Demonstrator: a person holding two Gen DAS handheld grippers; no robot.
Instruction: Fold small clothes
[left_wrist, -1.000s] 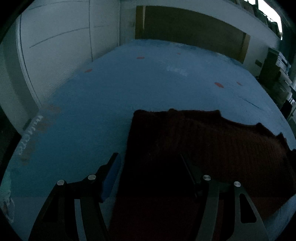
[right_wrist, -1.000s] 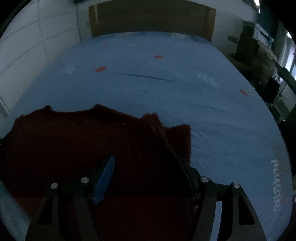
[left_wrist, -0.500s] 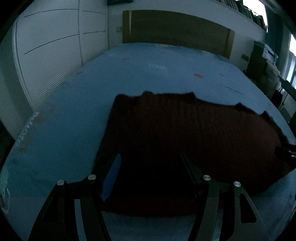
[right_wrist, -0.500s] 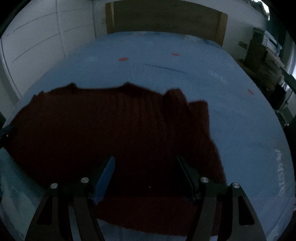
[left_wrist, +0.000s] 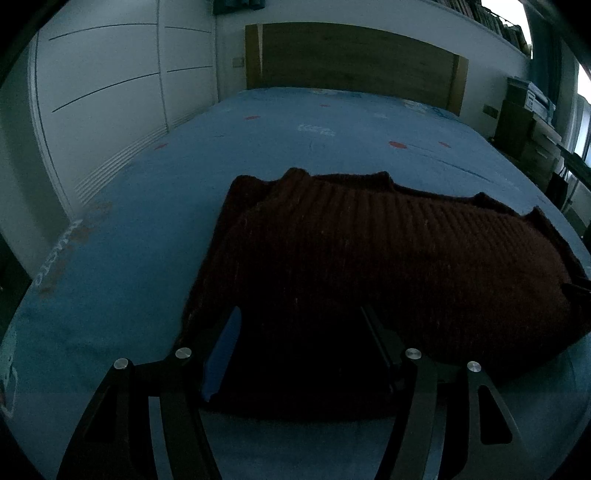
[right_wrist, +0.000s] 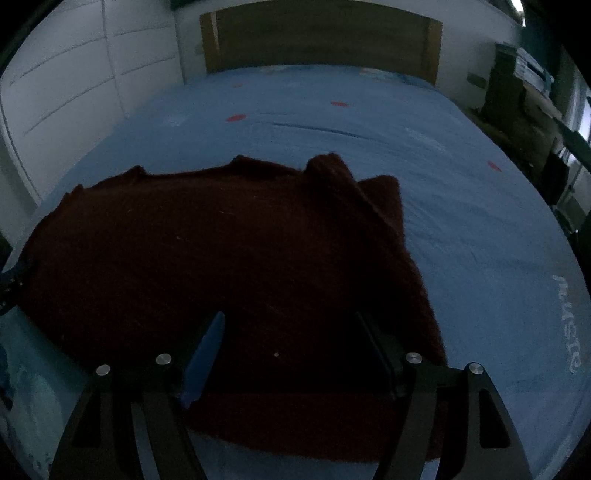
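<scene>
Dark red knit sweater (left_wrist: 388, 266) sprawls on the blue bedspread (left_wrist: 147, 221), dead ahead of both grippers. Left gripper (left_wrist: 301, 328) has its fingers spread wide over the near hem (nothing pinched); right gripper (right_wrist: 290, 332) likewise gapes above the sweater (right_wrist: 207, 251), its sleeve folded beyond the right finger.

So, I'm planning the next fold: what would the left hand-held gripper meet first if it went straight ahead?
Most likely the sweater: it lies between and ahead of the open left hand-held gripper, though depth is unclear.
</scene>
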